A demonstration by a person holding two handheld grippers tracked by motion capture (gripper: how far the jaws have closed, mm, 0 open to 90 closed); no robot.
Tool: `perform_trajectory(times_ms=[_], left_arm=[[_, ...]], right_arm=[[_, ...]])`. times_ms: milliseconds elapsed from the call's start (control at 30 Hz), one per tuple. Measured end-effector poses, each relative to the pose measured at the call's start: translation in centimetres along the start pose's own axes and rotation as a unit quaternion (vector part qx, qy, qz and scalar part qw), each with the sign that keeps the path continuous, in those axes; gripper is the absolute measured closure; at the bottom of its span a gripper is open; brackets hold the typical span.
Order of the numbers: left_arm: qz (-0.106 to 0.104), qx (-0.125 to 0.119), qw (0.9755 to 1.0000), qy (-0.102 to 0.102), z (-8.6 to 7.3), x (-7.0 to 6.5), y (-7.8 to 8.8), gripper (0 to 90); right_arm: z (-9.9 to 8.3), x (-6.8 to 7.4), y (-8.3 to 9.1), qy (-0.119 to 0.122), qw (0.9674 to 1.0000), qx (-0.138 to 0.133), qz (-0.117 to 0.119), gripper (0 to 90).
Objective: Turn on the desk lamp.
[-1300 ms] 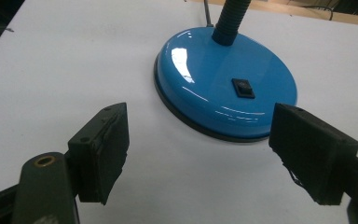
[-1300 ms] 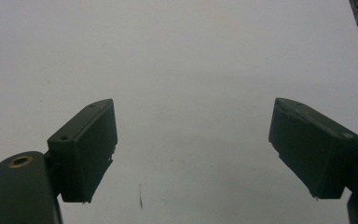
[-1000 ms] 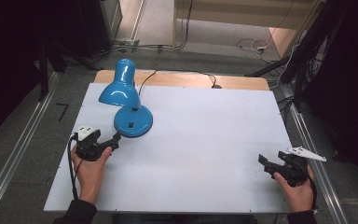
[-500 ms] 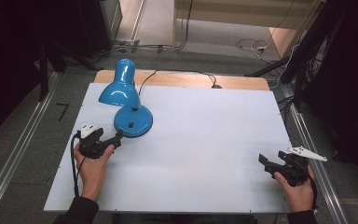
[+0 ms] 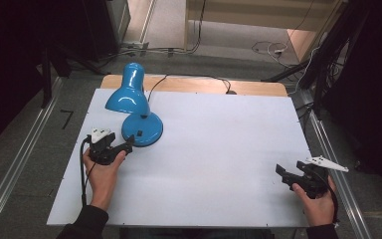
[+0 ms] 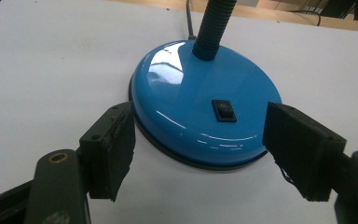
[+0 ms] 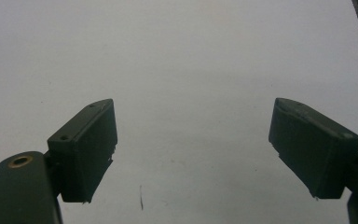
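Lamp (image 5: 132, 107) is sitting at about ten o'clock on the white table (image 5: 214, 149), its round blue base (image 5: 142, 129) resting flat on the top and its shade (image 5: 124, 97) leaning out toward the ten o'clock corner. A ribbed blue neck (image 6: 212, 25) is rising from the back of the base, and a thin black cord (image 5: 189, 78) is trailing off toward twelve o'clock, across the wooden strip at the far edge.

Left gripper (image 5: 122, 148) is lying low in the person's left hand (image 5: 102, 172), just off the base at its seven o'clock, pointing at it. In the left gripper view the two black pads (image 6: 114, 149) are standing wide apart on either side of the base's near rim — one at each flank, neither clearly pressing the metal, with the small black rocker switch (image 6: 223, 111) sitting between them, a little farther in. The jaws have just been closing a little, with the near edge of the base between them.

Right gripper (image 5: 284, 174) is resting at about four o'clock, near the table's right edge and well apart from the lamp, held in the right hand (image 5: 318, 201) with its grey plate (image 5: 327, 164) on top. In the right gripper view its jaws are gaping wide over bare white tabletop — nothing is lying between them.
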State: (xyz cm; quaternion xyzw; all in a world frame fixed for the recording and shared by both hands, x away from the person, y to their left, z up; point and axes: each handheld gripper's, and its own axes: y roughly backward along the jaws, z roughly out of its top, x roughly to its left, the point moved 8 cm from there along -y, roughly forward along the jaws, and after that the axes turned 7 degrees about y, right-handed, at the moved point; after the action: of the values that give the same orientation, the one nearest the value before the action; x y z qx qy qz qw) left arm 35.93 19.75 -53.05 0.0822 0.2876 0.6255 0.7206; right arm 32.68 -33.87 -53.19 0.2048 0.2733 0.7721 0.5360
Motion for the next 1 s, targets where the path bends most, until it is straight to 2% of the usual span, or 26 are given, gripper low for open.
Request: perform_trajectory(times_ms=[533, 700, 1000], left_arm=[[-0.004, -0.005, 0.9999, -0.010, 0.8, -0.8, -1.2, 35.9], [-0.004, 0.001, 0.9999, -0.015, 1.0, -0.8, -1.5, 46.4], [-0.013, 0.006, 0.9995, -0.028, 1.3, -1.4, -2.2, 80.5]], right_arm=[[0.0, 0.0, 0.0, -0.001, 1.0000, 0.000, 0.003, 14.1], [0.0, 0.0, 0.0, 0.000, 1.0000, 0.000, 0.004, 14.2], [0.0, 0.1, -0.1, 0.003, 1.0000, 0.001, 0.005, 14.3]])
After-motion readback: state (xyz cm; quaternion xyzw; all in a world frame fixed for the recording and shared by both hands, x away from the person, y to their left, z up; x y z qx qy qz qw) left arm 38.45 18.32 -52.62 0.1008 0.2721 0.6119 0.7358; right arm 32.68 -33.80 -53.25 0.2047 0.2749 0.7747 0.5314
